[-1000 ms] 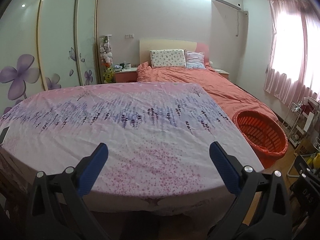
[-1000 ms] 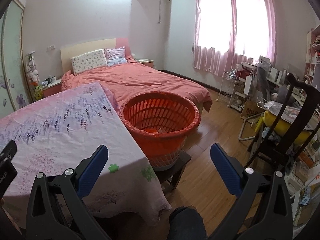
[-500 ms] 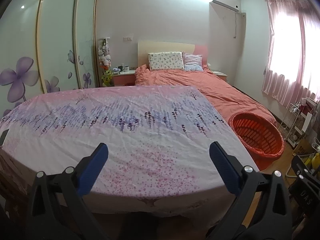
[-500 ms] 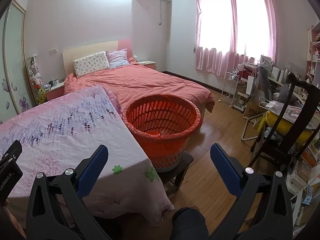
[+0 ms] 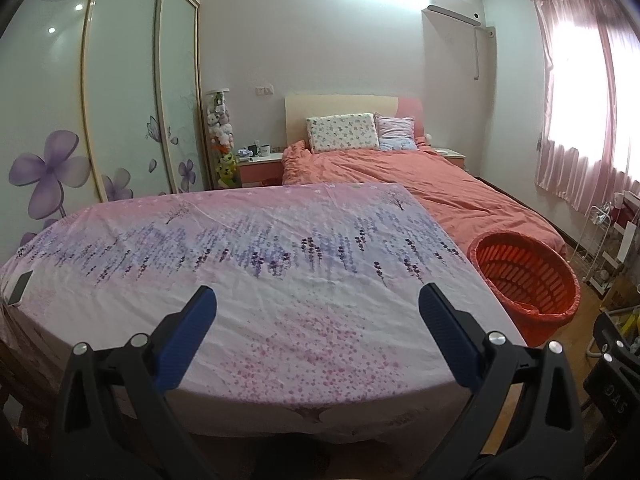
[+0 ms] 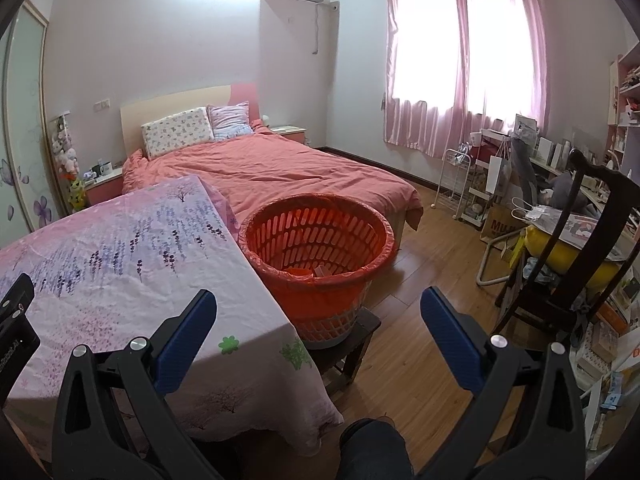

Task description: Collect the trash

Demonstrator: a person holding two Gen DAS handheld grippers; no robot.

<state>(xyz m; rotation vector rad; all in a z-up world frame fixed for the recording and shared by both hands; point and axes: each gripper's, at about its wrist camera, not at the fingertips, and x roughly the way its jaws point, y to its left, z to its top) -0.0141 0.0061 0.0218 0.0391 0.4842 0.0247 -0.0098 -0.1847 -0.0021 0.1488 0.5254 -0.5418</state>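
An orange slatted basket (image 6: 320,236) lined with a red bag stands on a dark low stool (image 6: 352,340) at the table's right side; a few scraps (image 6: 316,271) lie at its bottom. The same basket (image 5: 524,280) shows at the right of the left wrist view. My left gripper (image 5: 318,312) is open above the near edge of the table with the pink and lavender floral cloth (image 5: 248,264), holding nothing. My right gripper (image 6: 318,314) is open too, in front of the basket and above the table's corner (image 6: 256,344). No trash shows on the cloth.
A dark phone (image 5: 19,288) lies at the table's left edge. Behind the table is a bed (image 6: 288,172) with a coral cover. A dark wooden chair (image 6: 580,248) with a yellow cushion, a wire rack (image 6: 456,184) and cluttered shelves fill the right side. A person's knee (image 6: 372,452) is below.
Both views have risen and pulled back a little, so the table and basket sit lower and smaller in the frames. Both grippers stay open and empty.
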